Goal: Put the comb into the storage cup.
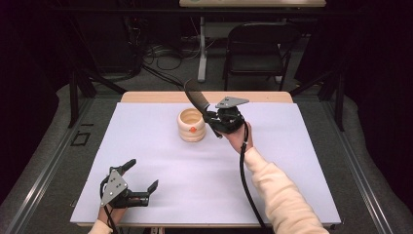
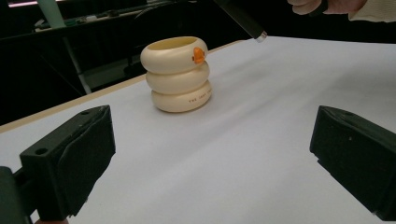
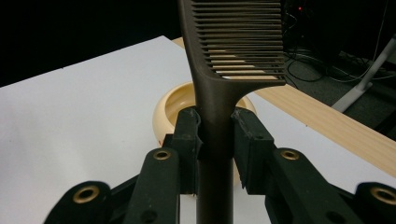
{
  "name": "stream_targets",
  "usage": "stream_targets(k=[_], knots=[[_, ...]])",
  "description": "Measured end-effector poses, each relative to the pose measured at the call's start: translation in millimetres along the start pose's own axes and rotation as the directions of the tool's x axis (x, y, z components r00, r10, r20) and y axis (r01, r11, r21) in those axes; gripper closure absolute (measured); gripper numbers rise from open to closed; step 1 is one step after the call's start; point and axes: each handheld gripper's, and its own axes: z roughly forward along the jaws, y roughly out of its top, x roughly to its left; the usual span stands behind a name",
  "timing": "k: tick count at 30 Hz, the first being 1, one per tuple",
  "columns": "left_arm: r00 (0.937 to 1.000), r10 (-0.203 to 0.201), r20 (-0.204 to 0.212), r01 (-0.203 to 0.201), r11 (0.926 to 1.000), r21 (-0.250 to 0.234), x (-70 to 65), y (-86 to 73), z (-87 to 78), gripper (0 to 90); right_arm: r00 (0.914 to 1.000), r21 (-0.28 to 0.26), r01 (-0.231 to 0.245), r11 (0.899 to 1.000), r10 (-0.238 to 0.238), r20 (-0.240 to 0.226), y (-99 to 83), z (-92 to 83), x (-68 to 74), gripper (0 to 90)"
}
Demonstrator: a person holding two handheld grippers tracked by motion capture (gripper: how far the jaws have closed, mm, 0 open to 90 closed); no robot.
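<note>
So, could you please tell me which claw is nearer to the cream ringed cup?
The right claw, gripping the dark comb, is just beside the cream ringed cup. The left claw rests open near the table's front edge.

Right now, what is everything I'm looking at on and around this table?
Cup: one, cream with an orange spot, shaped like three stacked rings, upright on the sheet's far middle.
Comb: one, dark brown, clamped by its handle above the cup.
Sheet: one, white, covering the table.
Table: one, light wood.
Chair: one, black, behind the table.
Right hand-held gripper: black, shut on the comb.
Left hand-held gripper: black, open, at the near left.
</note>
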Motion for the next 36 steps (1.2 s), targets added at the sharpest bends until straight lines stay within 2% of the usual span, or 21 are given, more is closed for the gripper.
stream_targets(k=[16, 36], knots=[[1.0000, -0.001, 0.000, 0.001, 1.0000, -0.001, 0.0, 0.0, 0.2, 0.0, 1.0000, -0.008, 0.007, 1.000, -0.007, -0.005, 3.4, 2.9, -0.3, 72.1], [1.0000, -0.001, -0.003, 0.001, 1.0000, -0.002, -0.1, 0.1, 0.1, 0.0, 0.9999, -0.030, 0.004, 1.000, -0.003, 0.010, 8.9, 7.0, -4.7, 72.1]])
